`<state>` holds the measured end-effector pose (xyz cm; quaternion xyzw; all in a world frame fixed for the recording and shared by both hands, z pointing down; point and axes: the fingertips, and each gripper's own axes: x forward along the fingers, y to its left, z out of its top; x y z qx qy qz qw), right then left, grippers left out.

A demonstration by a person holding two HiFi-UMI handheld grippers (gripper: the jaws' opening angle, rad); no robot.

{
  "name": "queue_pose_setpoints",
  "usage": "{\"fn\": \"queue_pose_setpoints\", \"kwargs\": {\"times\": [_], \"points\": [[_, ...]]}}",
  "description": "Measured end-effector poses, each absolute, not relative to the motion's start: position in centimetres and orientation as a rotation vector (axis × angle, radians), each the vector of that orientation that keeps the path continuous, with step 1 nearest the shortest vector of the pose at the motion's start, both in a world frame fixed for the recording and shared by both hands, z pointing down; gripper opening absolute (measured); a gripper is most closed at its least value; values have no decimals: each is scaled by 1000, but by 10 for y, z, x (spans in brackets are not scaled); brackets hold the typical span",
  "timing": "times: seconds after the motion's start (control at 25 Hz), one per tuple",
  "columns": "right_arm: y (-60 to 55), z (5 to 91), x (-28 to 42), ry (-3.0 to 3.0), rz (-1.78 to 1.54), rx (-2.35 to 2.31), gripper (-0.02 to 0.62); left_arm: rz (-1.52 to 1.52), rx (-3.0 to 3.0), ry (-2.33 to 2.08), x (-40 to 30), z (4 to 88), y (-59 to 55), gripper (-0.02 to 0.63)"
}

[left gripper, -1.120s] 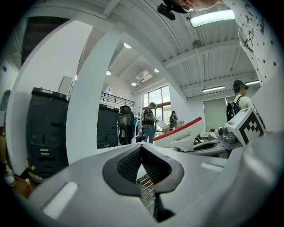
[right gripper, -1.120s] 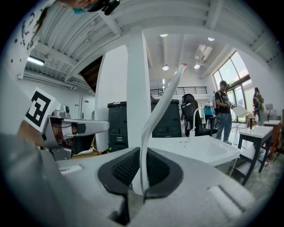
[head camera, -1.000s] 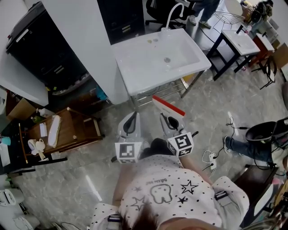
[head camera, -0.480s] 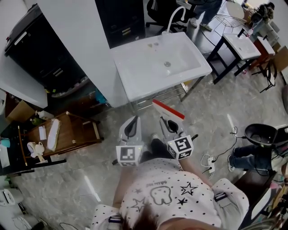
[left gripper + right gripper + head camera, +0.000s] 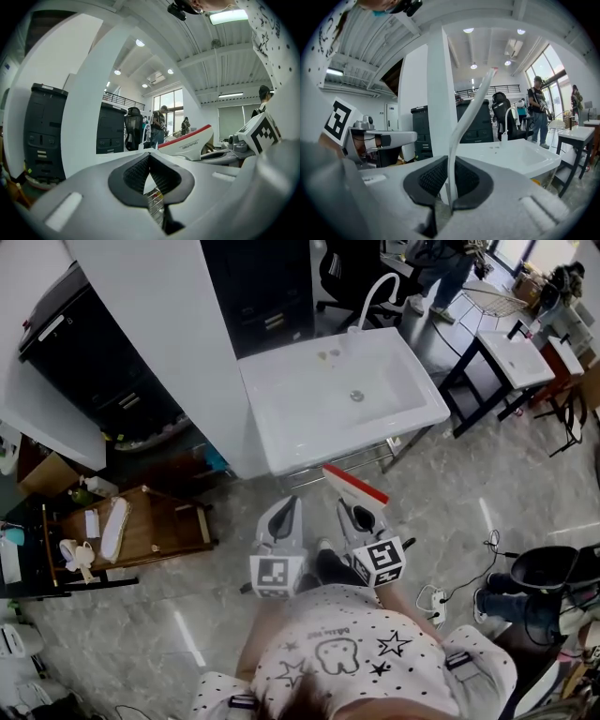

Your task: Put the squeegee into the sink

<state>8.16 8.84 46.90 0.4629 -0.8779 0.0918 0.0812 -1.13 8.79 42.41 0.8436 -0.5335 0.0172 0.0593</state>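
While in R gripper (image 5: 451,186) | squeegee (image 5: 354,486) axis crosswise, red edge twd sink (image 5: 361,441)

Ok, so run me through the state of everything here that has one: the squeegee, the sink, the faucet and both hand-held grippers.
right hand-held gripper: shut on the squeegee.
left hand-held gripper: shut, nothing between its jaws.
squeegee: held in the air, short of the sink, not yet in it.
sink: basin empty.
faucet: no water seen running.
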Motion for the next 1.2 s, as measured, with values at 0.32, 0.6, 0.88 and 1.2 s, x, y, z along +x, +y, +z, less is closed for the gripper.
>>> {"fn": "queue_pose_setpoints", "kwargs": {"times": [0.32, 0.6, 0.88, 1.2], "points": [[54, 461, 98, -2676, 235, 1338, 20, 13, 2547, -1700, 5, 411, 58, -2], [34, 459, 113, -2712, 203, 1290, 20, -22, 2543, -1730, 25, 409, 47, -2], [22, 460, 136, -2722, 217, 1269, 20, -40, 2502, -1785, 39, 405, 37, 0], [20, 463, 137, -2739, 265, 1276, 20, -25, 2467, -1816, 32, 408, 33, 0]]}}
